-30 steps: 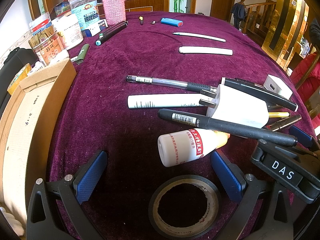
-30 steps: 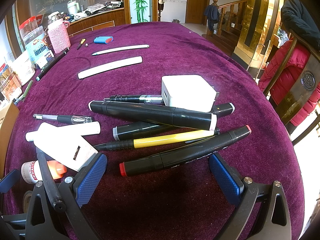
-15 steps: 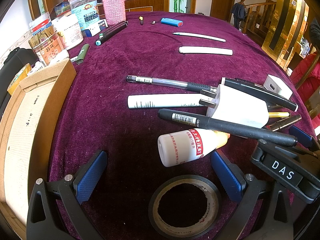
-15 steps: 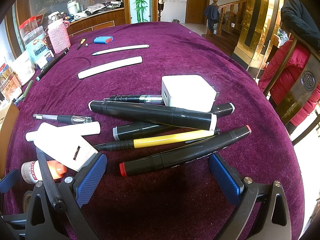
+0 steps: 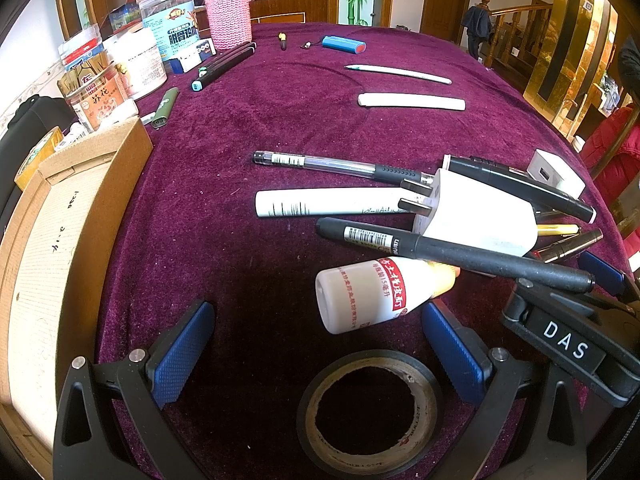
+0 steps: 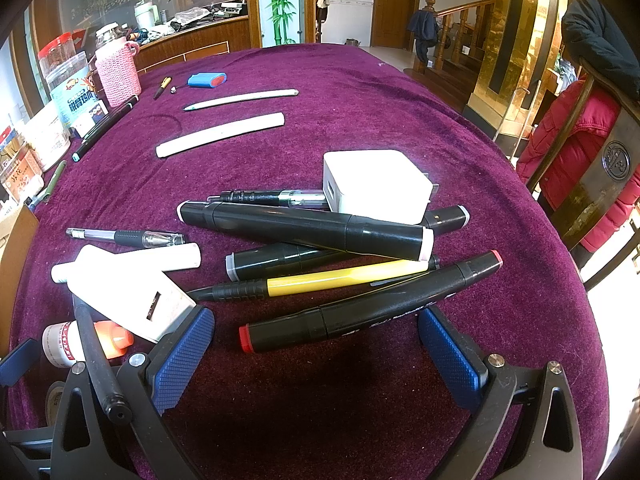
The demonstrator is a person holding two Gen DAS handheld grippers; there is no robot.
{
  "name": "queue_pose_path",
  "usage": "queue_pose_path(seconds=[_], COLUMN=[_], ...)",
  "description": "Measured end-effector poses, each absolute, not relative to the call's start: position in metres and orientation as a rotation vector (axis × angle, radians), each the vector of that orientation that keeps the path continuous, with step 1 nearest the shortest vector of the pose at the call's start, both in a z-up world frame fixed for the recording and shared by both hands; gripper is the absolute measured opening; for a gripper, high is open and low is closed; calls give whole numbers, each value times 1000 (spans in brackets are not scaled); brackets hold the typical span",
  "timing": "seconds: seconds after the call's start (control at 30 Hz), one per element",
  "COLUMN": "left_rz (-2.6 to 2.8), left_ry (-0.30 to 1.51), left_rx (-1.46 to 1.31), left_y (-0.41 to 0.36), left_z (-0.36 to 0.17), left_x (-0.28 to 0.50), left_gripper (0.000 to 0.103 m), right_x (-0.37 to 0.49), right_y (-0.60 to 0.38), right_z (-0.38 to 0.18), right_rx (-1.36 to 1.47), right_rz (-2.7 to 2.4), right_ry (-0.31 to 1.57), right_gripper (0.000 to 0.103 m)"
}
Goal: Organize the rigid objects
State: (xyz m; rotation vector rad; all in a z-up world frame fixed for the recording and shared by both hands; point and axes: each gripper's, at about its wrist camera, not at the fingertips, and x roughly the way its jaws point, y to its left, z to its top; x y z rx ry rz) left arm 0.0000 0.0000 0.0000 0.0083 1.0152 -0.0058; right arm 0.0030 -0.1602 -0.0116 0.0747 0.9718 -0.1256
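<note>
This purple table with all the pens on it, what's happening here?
A person holds a two-finger gripper in each hand over a purple-clothed table, sorting loose items. Both are open and holding nothing. The left gripper hovers by a small white bottle and a roll of black tape, with a cardboard box to its left. The right gripper faces a heap of markers, nearest the red-tipped black marker, with a yellow pen and a white charger behind. Nothing looks picked up yet.
</note>
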Motion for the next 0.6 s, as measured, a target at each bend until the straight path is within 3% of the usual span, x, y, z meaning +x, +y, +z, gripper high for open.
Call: queue_pose_path(seconds=[0.6], left_rz=[-130], left_ry=[1054], left_rx=[38], left_y=[9], left_z=[2], left_x=[-12], left_gripper=[103], right_x=[-1], right_y=[-162], right_z=[-10], right_rx=[48], right_rz=[-38], right_ry=[1007], right_gripper=[102])
